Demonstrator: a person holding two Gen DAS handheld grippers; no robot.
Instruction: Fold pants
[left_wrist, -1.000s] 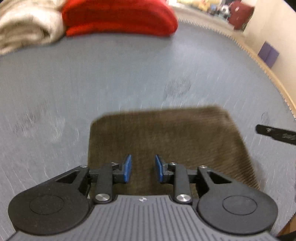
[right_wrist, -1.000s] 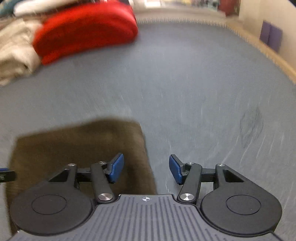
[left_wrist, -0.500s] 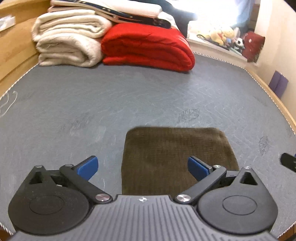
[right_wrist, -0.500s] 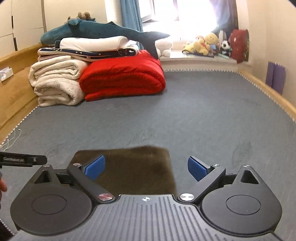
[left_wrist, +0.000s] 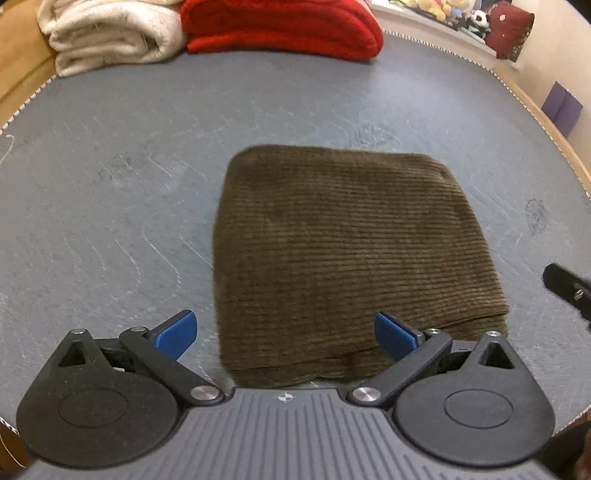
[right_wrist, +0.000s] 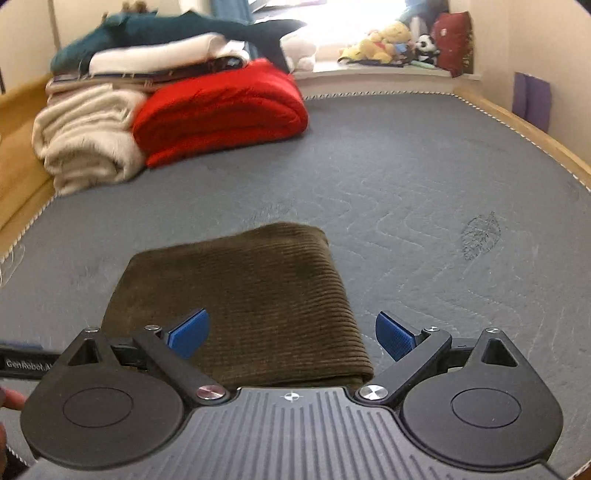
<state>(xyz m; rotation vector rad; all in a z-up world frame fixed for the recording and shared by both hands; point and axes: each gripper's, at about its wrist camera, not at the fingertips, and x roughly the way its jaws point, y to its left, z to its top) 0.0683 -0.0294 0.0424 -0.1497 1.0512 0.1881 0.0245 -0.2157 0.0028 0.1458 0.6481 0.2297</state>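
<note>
On quilted grey mattress, ribbed brown pants lie squared.

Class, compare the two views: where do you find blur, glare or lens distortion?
Left wrist view: pants fairly sharp, mattress edge bowed by the fisheye. Right wrist view: window blown out white, stacked blankets smeared soft.

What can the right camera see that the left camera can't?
Only the right wrist view shows the blue shark plushie and the yellow teddy clearly. Only the left wrist view shows the whole top of the brown pants. Both show the folded pants, the red blanket, the cream blanket, the grey mattress, and an open tool.
</note>
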